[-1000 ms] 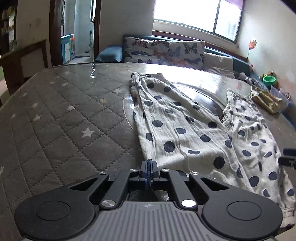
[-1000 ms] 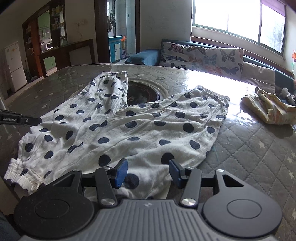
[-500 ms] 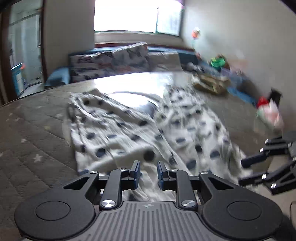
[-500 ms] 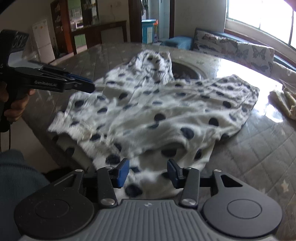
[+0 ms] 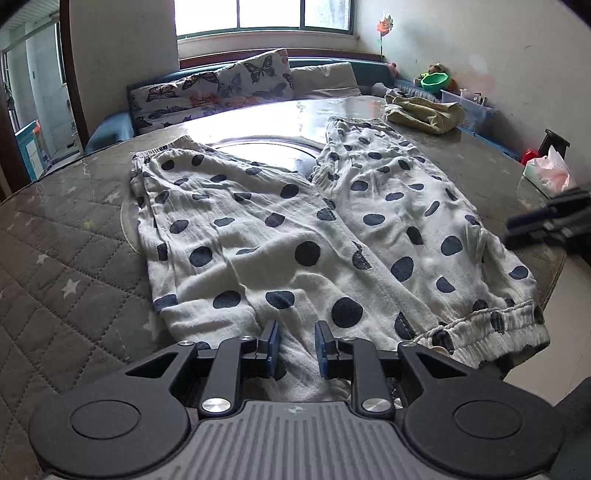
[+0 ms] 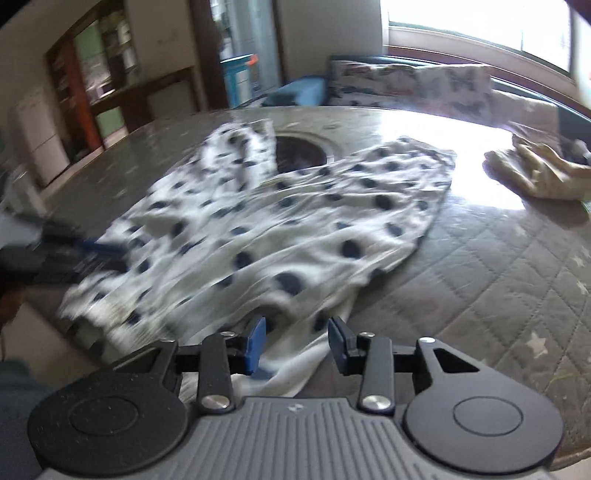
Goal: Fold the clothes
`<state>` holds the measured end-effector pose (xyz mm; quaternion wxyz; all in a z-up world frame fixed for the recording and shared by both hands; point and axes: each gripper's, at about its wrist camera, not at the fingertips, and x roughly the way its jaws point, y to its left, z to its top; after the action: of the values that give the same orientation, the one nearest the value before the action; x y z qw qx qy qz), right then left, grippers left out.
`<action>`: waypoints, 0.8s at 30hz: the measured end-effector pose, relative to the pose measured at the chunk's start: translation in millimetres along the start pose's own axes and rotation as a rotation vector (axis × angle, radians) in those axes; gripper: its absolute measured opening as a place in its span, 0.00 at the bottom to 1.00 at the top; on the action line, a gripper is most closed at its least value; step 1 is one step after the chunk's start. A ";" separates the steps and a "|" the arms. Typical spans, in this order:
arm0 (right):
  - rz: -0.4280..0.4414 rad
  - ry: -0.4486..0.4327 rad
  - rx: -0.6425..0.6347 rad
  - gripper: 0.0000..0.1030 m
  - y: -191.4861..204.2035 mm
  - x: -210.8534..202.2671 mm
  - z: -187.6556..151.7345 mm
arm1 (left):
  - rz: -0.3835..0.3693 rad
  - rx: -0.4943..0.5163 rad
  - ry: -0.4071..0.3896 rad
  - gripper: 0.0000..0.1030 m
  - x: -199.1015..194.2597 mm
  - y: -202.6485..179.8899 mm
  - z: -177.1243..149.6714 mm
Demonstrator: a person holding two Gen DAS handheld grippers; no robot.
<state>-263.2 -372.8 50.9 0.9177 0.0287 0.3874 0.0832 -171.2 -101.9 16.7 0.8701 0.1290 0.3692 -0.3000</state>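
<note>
We see a bright window (image 5: 262,16) above a blue sofa (image 5: 110,127) with a butterfly-print cushion (image 5: 214,92). Left of the sofa stands a dark doorframe (image 5: 74,70); right of it, a pale wall (image 5: 498,44). Daylight glares off the quilted table (image 5: 66,258).

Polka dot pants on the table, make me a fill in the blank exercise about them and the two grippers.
1. The white pants carry dark ____ as their pattern.
2. The left gripper has its jaws ____ with pants fabric between them.
3. The yellowish cloth lies bunched at the ____ side of the table, beyond the pants.
4. The right gripper has its jaws ____.

Missing words: dots; open; far; open
</note>
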 end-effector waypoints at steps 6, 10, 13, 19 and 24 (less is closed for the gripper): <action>0.001 0.020 0.055 0.14 -15.6 28.5 1.4 | 0.001 0.005 0.005 0.23 1.2 -0.2 0.3; -0.014 -0.005 0.048 0.02 -18.6 23.0 5.3 | 0.007 0.026 0.007 0.23 2.1 -1.4 0.8; -0.026 -0.025 0.042 0.02 -20.7 18.5 8.4 | 0.007 0.031 0.008 0.24 2.4 -1.3 0.5; -0.050 -0.064 0.030 0.08 -25.1 9.5 14.5 | 0.003 0.042 0.021 0.26 3.2 -2.5 3.2; -0.042 -0.084 0.011 0.14 -17.4 21.5 31.3 | -0.003 0.033 0.029 0.26 3.7 -0.7 4.9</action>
<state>-223.7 -385.8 55.6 0.9346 0.0291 0.3493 0.0608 -166.8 -106.2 17.4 0.8621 0.1472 0.3768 -0.3054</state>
